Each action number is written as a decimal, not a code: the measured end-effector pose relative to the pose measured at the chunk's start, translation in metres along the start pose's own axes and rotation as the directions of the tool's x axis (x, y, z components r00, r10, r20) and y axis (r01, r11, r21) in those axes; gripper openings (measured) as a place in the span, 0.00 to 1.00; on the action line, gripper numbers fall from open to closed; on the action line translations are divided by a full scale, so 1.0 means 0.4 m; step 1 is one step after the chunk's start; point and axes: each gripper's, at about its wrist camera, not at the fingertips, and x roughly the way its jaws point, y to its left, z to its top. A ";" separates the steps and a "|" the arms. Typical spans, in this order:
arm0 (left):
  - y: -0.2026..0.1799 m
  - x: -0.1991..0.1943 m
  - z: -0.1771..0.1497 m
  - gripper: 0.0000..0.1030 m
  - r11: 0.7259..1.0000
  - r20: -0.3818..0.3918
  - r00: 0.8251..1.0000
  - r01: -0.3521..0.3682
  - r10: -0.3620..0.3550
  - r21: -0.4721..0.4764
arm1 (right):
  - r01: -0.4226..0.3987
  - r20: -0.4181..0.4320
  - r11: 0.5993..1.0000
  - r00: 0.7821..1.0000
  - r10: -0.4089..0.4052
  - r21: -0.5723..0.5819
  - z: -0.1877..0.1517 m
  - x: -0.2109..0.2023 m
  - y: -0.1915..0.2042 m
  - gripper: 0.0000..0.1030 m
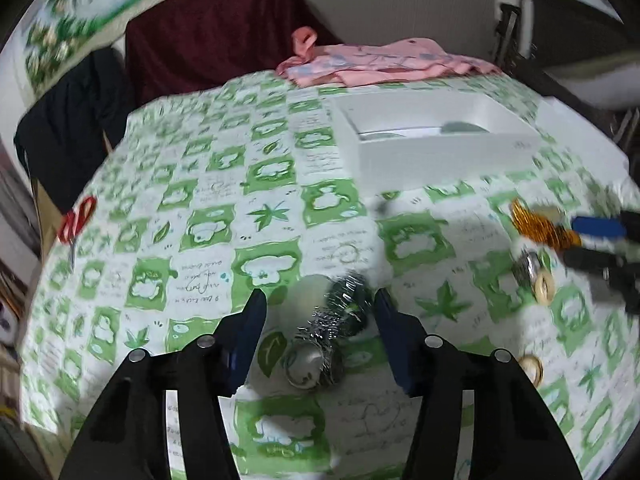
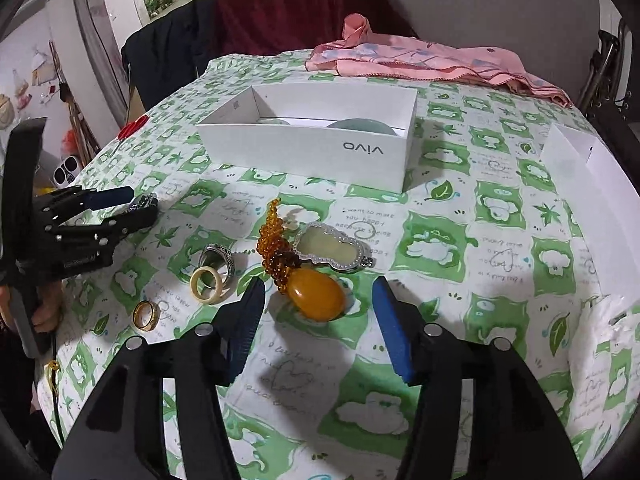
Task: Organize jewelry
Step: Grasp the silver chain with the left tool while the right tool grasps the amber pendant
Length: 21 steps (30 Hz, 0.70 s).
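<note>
While the left hand-held gripper (image 1: 320, 312) hovered low over the tabletop (image 1: 224, 184), its jaws stood apart around a dark silvery ring (image 1: 320, 344), which looked blurred, so I could not tell whether the pads touched it. The right hand-held gripper (image 2: 318, 300) was spread wide too, holding nothing, with an amber pendant (image 2: 318, 294) lying on the green-and-white cloth between its blue fingers (image 2: 390, 320). A string of amber beads (image 2: 274, 236) ran away from the pendant toward the far side, and just right of the beads lay a pale gourd-shaped pendant in a silver frame (image 2: 330, 249). To the left sat a carved silver ring (image 2: 218, 258) touching a cream ring (image 2: 207, 284), and nearer still a gold ring (image 2: 146, 315). Farther back stood an open white box (image 2: 312, 148) with two pale green stones (image 2: 362, 127) inside. A pink cloth (image 2: 432, 62) lay bunched at the far edge, and red scissors (image 1: 76, 222) rested at the left edge.
</note>
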 end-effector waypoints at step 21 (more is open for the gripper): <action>-0.001 -0.013 -0.010 0.27 1.000 0.017 1.000 0.011 -0.011 0.002 | -0.020 0.009 1.000 1.000 0.021 -0.003 0.000 -0.004 -0.002 0.53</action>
